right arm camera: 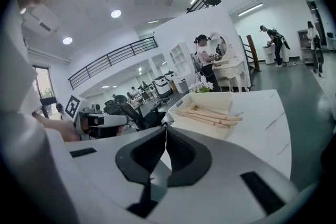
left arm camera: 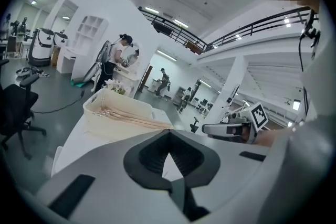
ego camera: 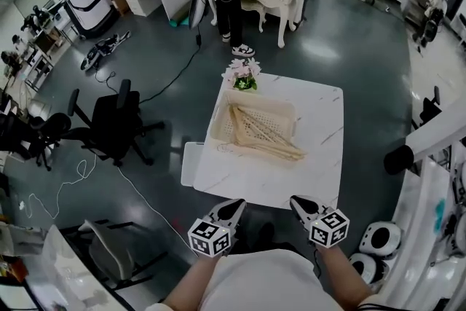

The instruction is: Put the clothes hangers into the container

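Hovering at the near edge of the desk, left claw and right claw are both closed, empty; the hangers lie inside the container, so the task looks finished, needing only withdrawal.

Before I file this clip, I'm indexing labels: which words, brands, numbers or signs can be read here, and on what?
No text can be read in any view.
Left claw, marker cube: black-and-white square pattern, no letters.
Right claw, marker cube: the same kind of pattern.
Container, table: no print shows.
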{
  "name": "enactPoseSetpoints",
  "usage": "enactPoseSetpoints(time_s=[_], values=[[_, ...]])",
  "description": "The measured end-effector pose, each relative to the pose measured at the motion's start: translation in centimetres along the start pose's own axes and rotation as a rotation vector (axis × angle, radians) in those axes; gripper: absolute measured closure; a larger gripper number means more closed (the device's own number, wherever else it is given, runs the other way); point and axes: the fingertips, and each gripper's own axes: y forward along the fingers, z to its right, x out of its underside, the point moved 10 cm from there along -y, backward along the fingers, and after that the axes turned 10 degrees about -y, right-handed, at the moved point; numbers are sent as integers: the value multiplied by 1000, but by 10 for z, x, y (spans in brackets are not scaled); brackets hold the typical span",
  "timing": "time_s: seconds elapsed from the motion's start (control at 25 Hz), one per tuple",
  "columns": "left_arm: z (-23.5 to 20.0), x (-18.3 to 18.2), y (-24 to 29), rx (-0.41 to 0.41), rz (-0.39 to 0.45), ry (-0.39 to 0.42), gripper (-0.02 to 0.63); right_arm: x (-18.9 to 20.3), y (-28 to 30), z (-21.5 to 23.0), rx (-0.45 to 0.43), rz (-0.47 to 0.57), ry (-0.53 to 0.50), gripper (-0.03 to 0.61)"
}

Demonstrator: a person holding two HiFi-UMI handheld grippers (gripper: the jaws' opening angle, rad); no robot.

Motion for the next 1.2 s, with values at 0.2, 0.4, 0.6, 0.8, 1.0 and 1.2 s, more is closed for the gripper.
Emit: enactPoseSetpoints(time_s=[0.2, 0.4, 0.6, 0.8, 1.0, 1.2], values=[[2, 9, -17, -15, -14, 17, 606, 1, -7, -11, 26, 30, 18, 558], [-3, 6, -29, -12, -29, 48, 606, 1, -8, -21, 35, 50, 42, 560], [-6, -1, -30, 0, -34, 66, 606, -5, -3, -28, 27, 57, 28, 560], [-8, -8, -30, 11, -36, 77, 606, -11, 3, -29, 31, 68, 41, 560], [-11, -15, -32, 12, -20, 85, 606, -15, 7, -28, 43, 90, 74, 560], [-17, -25, -33, 3, 12, 92, 606, -16, 17, -32, 37, 79, 72, 560]])
